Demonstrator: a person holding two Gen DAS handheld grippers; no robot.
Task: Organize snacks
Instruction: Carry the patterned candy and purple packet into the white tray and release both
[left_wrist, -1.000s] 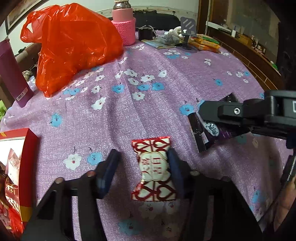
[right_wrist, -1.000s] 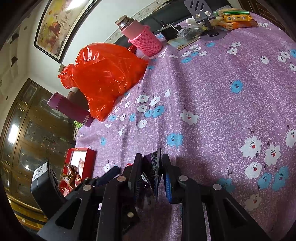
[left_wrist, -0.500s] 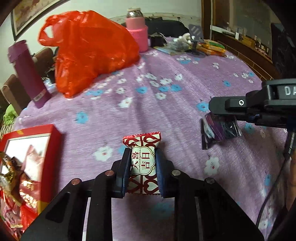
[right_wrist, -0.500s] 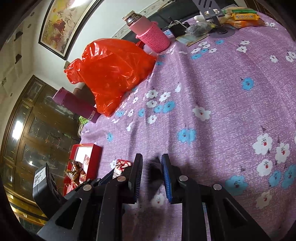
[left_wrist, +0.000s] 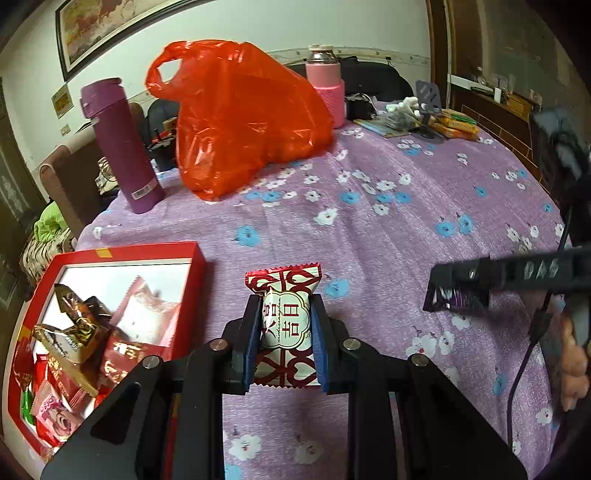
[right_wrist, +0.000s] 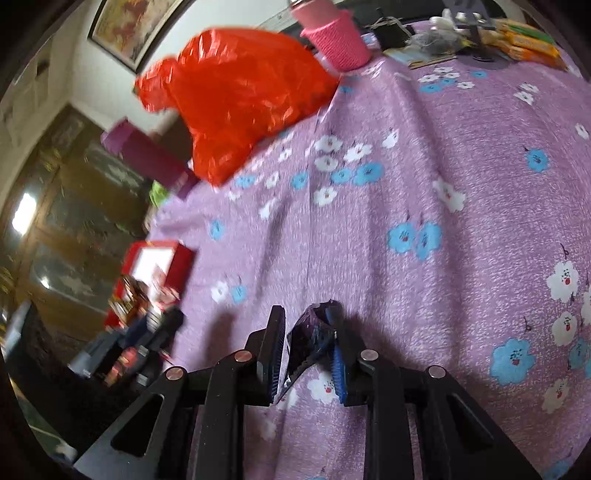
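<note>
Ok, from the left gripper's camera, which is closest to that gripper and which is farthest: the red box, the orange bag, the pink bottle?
From the left gripper:
1. Red box, close on its left.
2. Orange bag, farther back, mid-table.
3. Pink bottle, behind the bag, farthest.

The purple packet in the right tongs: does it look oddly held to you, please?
Yes. The purple packet sits skewed between the right tongs, crumpled, one corner poking out below. The left tongs hold the red-and-white candy squarely.

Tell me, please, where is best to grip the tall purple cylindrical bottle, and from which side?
Grip the tall purple cylindrical bottle around its straight middle, below the wider lid. It stands upright, so come level from the near side: the crumpled red plastic bag crowds its right.
</note>
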